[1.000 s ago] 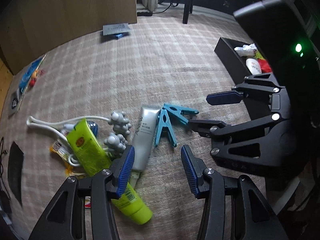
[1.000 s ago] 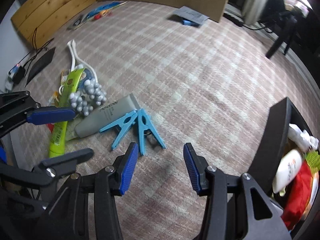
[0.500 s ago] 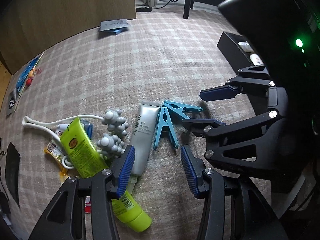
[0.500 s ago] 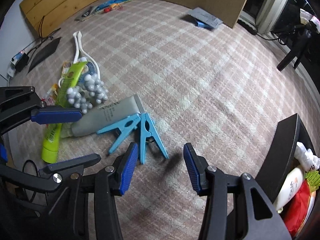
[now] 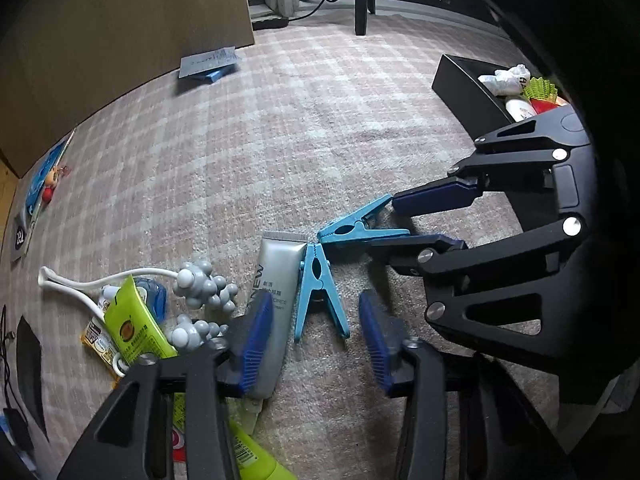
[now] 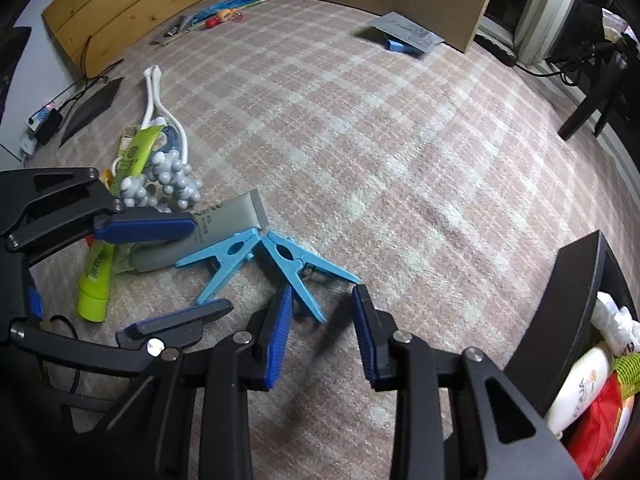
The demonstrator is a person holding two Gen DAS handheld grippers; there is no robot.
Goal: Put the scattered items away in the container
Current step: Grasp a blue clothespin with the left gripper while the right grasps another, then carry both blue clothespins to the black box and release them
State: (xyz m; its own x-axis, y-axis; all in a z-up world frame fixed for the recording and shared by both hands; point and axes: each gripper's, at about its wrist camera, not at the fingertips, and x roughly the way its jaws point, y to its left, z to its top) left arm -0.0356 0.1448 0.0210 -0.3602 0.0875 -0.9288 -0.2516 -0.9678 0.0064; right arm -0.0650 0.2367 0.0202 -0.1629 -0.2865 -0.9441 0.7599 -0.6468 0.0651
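Observation:
Two light-blue clothes pegs lie tip to tip on the checked carpet. One peg has its legs between the blue pads of my left gripper, whose jaws are closing; gaps still show at both pads. The left pad rests over a silver tube. The other peg reaches with one leg between the pads of my right gripper, also closing, not clamped. The black container stands at the right with a white bottle and a red packet inside.
A green tube, a grey ball massager and a white looped handle lie left of the pegs. A grey sheet on a blue book lies by a cardboard panel. A chair leg stands at the back.
Both grippers have sunk toward the pegs and their jaws have narrowed. The left one moved forward, so a peg now lies between its pads.

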